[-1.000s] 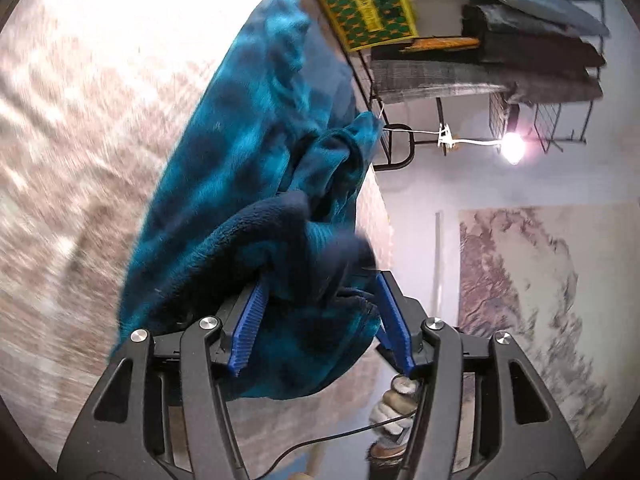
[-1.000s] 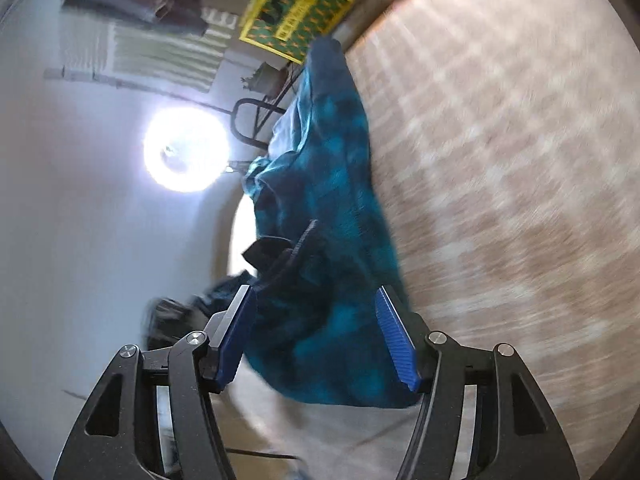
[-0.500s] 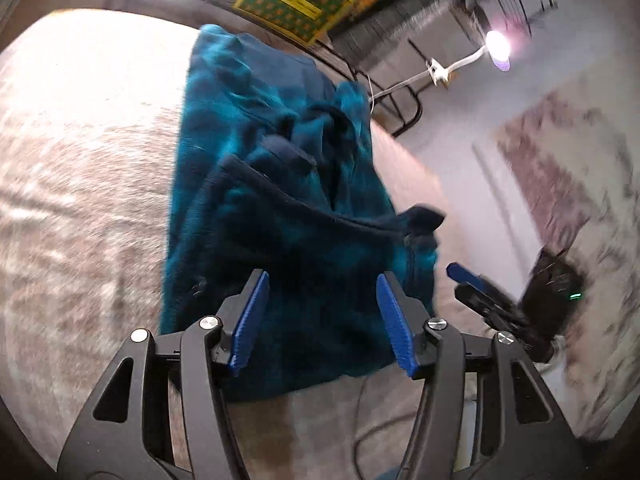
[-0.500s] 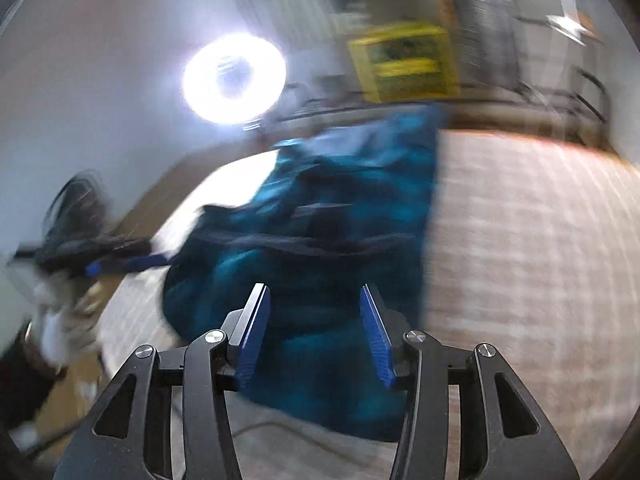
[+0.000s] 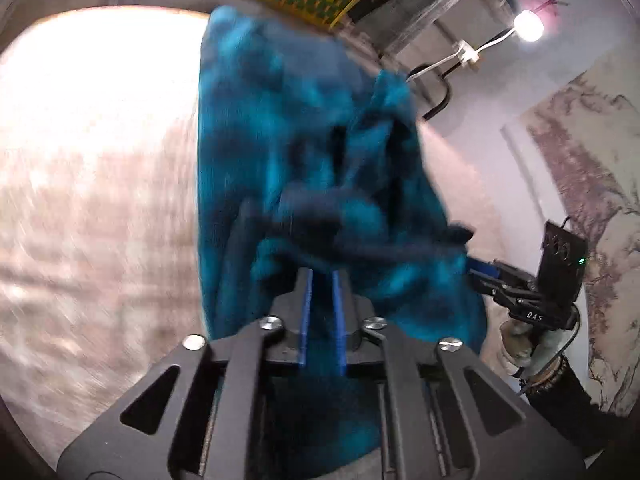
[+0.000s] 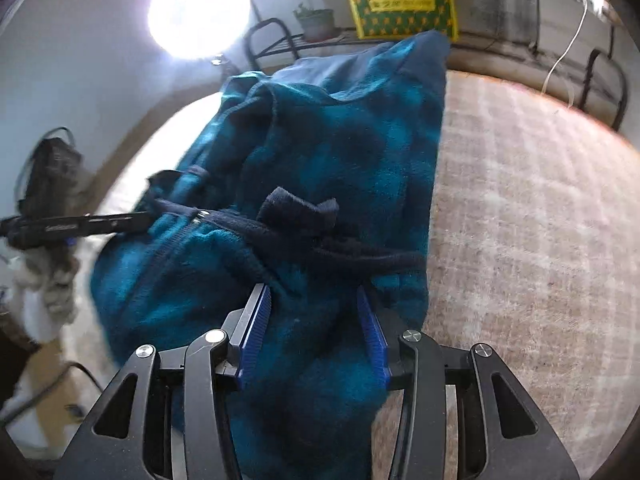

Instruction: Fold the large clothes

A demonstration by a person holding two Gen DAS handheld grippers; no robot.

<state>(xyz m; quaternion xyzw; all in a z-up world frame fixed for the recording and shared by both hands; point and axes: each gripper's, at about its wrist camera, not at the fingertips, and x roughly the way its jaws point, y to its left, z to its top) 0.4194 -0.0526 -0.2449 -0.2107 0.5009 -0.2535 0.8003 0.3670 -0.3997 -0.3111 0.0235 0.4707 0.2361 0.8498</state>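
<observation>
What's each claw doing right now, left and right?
Left claw: closing, nearly shut, on the dark edge of the teal fleece garment.
Right claw: closing, part-open, with the garment's fabric between its pads; firm grip cannot be told.

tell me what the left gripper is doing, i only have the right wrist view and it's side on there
observer: in the left wrist view the left gripper has its jaws closing, nearly together, on the dark hem of the blue fleece
operator: where does my right gripper sit from over there
observer: the right gripper, jaws closing with fleece between them, meets the fleece at its right edge in that view
operator: anything behind it
observer: a gloved hand holding it
</observation>
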